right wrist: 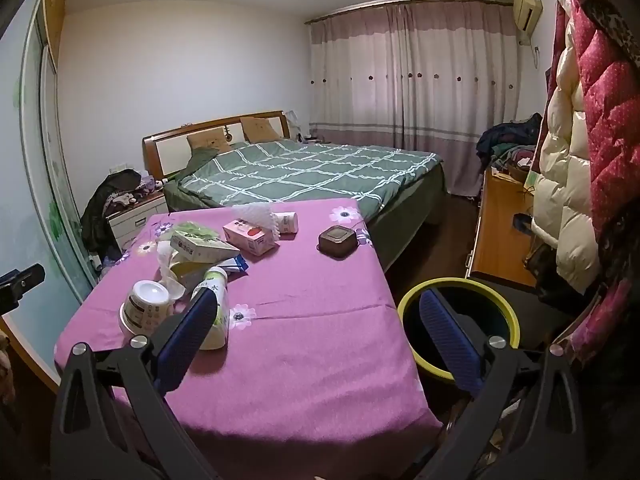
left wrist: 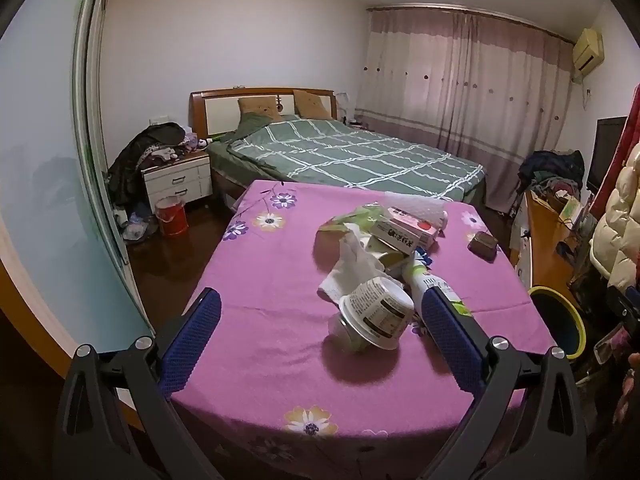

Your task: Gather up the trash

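Both our grippers — left gripper [left wrist: 320, 340], right gripper [right wrist: 320, 340] — stand wide open and empty; all trash, like the cup [left wrist: 376, 314], waits on the table [left wrist: 280, 272] — bin [right wrist: 408, 308] seems unused.

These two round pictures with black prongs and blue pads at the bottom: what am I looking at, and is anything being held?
No robot here: a person carries two hand-held grippers, each with a camera looking along its fingers. One picture comes from the left gripper, the other from the right gripper. Both are open and hold nothing. On the pink flowered tablecloth lie a tipped white paper cup, a white plastic bottle, a pink carton, crumpled white tissue and a brown square box. Beside the table stands a yellow-rimmed dark bin.
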Demonstrator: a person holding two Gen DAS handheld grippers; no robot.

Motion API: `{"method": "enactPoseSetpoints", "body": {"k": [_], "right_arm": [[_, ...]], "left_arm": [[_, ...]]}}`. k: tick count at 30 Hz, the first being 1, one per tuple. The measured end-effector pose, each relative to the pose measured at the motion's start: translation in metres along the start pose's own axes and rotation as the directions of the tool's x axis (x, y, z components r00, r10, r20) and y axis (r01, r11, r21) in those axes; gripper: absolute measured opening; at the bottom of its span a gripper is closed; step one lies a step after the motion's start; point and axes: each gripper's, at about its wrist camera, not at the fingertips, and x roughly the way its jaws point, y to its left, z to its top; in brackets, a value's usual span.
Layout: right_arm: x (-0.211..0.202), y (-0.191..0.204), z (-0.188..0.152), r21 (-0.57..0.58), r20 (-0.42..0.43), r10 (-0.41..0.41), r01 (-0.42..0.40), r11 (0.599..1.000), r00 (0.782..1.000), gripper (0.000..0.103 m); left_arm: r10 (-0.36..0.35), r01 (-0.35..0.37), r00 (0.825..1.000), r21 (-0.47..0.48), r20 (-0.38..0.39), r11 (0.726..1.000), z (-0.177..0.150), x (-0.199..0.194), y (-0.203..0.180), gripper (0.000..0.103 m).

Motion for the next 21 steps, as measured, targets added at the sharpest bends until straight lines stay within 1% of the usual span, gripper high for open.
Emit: {"method": "enactPoseSetpoints", "body": {"k": [4, 11, 15, 21], "right_arm": [[0.001, 0.000, -0.001, -0.001, -0.004, 0.001, -0.001, 1.000, 1.000, 0.097], [0.000, 0.000, 0.001, -0.005, 0.009, 0.006, -0.006, 1.000, 1.000, 0.097], [0.006, 0.003, 0.003, -0.003, -0.005, 0.005, -0.006, 1.000, 1.000, 0.097], [0.008, 0.005, 0.000, -0.005, -0.022, 0.010, -0.010, 1.000, 1.000, 0.097]], "left_arm": [[-0.009, 0.009, 1.000, 0.003, -0.005, 1.000, 0.000, -0.001, -0.001, 0.099], [-0.013, 0.013, 1.000, 0.004, 0.028, 1.000, 0.008, -0.010, -0.003, 0.099], [-0.013, 0.013, 1.000, 0.005, 0.019, 1.000, 0.009, -0.009, -0.001, 0.099], [-0.012, 0.012, 1.000, 0.006, -0.010, 1.000, 0.000, 0.000, 0.002, 0.099]]}}
